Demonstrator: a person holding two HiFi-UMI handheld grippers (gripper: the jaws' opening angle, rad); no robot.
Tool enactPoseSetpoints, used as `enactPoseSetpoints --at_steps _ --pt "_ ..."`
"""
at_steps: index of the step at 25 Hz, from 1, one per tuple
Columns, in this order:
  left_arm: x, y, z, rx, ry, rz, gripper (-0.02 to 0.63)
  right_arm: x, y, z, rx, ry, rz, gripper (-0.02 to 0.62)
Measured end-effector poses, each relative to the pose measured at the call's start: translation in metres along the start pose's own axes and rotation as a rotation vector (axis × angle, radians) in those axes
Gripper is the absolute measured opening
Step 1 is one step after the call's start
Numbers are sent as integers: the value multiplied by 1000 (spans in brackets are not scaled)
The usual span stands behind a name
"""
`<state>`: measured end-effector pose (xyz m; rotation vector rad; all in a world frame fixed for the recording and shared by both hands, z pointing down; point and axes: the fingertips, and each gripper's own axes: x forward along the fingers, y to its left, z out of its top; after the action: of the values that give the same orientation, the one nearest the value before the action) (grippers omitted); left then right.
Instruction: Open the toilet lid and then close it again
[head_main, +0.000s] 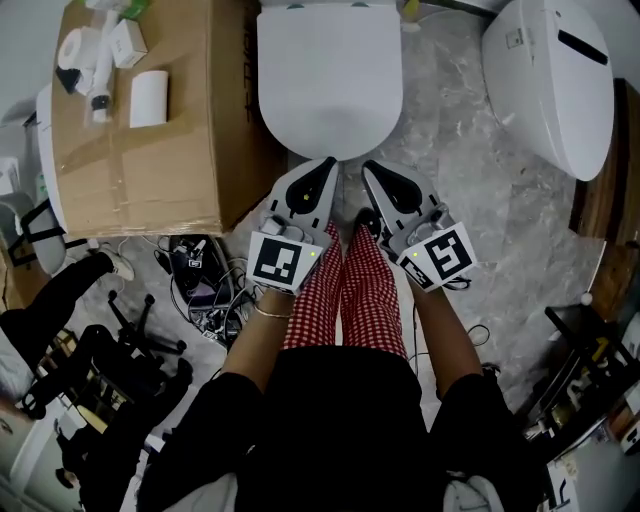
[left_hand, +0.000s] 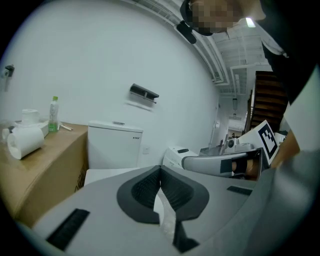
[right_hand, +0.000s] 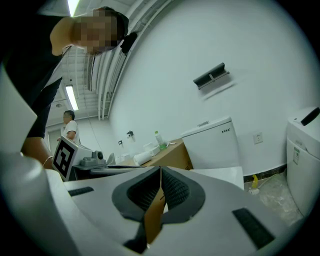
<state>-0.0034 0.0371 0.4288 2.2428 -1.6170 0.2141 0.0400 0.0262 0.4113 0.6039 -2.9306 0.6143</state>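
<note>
A: A grey marbled floor (head_main: 470, 200) against a white wall, with a cardboard box (head_main: 140, 130) pushed against the toilet's left side and a second toilet (head_main: 550, 80) well apart at the right edge. Where is the lid?

B: The toilet lid (head_main: 330, 75) lies flat and shut over the bowl. Its rounded front edge faces the person, and the tank (left_hand: 114, 145) stands behind it against the wall.

A: And the grippers?

B: The left gripper (head_main: 322, 168) and right gripper (head_main: 372, 172) are side by side just short of that front edge, near it but not touching, tips aimed at it. My guess is they are there because the front rim is where a lid gets lifted.

A: Holding anything?

B: No. Each gripper's own view shows its ribbed pads pressed together at the tip with nothing caught between them — left (left_hand: 160, 172), right (right_hand: 160, 172).

A: Why closed?

B: Probably so a narrow tip can slip under the rim and lever the lid up. With the lid down, I can't tell whether opening is yet to come or the whole job is done.

A: Anything in the way?

B: Paper rolls (head_main: 148, 98) sit near the box's far corner — clear of the lid's swing, I'd say.
</note>
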Motion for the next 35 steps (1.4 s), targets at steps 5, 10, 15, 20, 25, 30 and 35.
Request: enactPoseSetpoints --at_steps 5,10,15,20,25,30,35 --pt "0 -1 -18 -16 16 -20 3 4 3 -16 7 28 10 20" --pt "1 -3 -28 -85 -23 -52 3 10 7 -24 1 36 40 21" --pt "3 -2 -39 -103 -27 -98 3 14 0 -32 -24 38 -9 21" --pt "8 0 -51 -108 -25 -93 3 16 -6 -43 -18 58 -16 20" --pt "14 4 -60 -105 -13 -85 3 21 -11 -50 -11 64 -16 21" --pt "20 8 -71 -113 -3 -77 3 23 -18 -60 7 73 -23 20" --pt "25 8 -85 -91 30 -84 3 25 -20 -75 5 101 5 20"
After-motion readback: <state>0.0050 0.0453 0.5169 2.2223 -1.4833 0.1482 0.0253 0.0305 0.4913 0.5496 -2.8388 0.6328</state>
